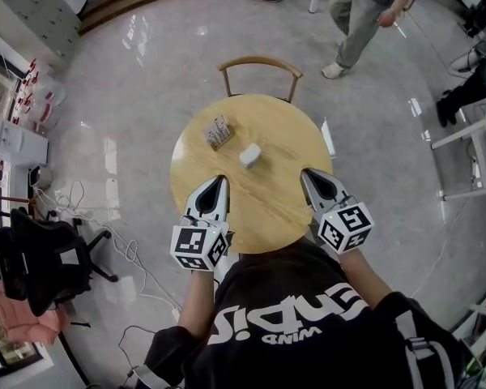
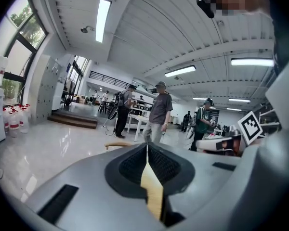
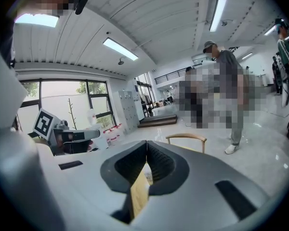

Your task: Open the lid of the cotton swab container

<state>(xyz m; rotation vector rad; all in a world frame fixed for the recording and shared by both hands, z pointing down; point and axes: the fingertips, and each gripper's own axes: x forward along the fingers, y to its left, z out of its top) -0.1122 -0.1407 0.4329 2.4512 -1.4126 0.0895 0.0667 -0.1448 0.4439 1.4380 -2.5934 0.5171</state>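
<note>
A round wooden table is standing on a glossy pale floor, with a wooden chair tucked at its far side. The cotton swab container is sitting on the far left part of the table, and a small white object is lying just beside it, nearer the middle. The left gripper and right gripper are hovering over the near edge, well apart, each with jaws pressed together on nothing. A black office chair is standing at the left, and a person is walking beyond the table
</note>
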